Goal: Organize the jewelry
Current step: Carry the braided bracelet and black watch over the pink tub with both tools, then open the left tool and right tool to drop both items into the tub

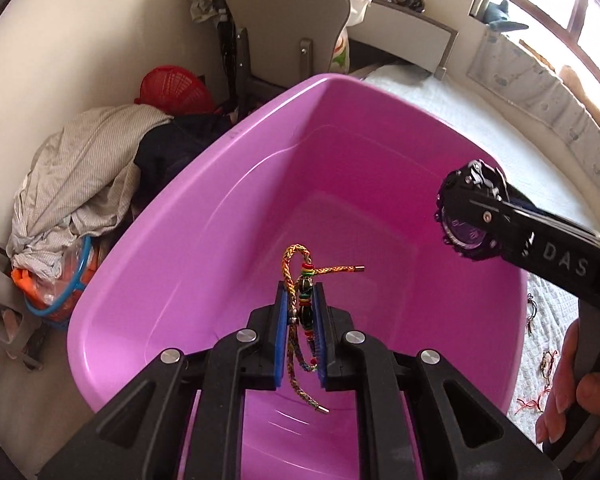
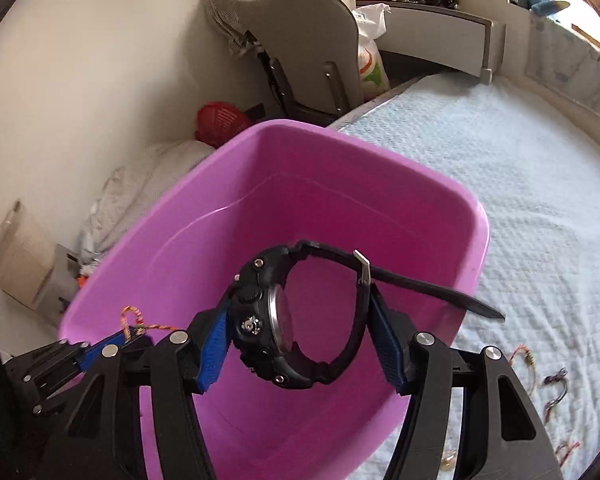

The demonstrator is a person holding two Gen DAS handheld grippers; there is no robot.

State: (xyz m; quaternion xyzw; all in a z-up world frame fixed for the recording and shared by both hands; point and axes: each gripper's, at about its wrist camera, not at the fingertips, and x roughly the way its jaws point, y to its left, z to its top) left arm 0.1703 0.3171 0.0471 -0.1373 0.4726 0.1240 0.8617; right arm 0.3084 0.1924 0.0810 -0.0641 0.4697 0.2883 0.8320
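Braided cord bracelet (image 1: 302, 300), strung with red, yellow and green beads, pinched between the blue pads (image 1: 283, 312) of the left gripper (image 1: 303, 308), jaws nearly closed on it, cord ends with metal tips dangling free above and below the pinch. Held over the open mouth of the purple plastic tub (image 1: 204, 216), inside its rim, nothing visible yet on the tub floor. Black digital wristwatch (image 2: 296, 320) clamped across the right gripper (image 2: 298, 332), jaws standing wide with one pad against the case and the other against the buckled strap loop, free strap tail (image 2: 440, 292) sticking out toward the bed. Also poised above the tub, nearer its right wall. Likely step: dropping both pieces in. Risks from here: loose bracelet end snagging on a pad at release, so the cord hangs up instead of falling; watch gripped across a springy loop, prone to twisting or slipping out early; strap tail catching the tub rim and tipping the watch outside; a hard drop knocking the watch face against the plastic. Two grippers close together over one opening, so a clash possible. More small pieces (image 2: 556, 384) lying on the pale blue bedspread (image 2: 520, 200) to the right, possibly bracelets or earrings, too small to tell.
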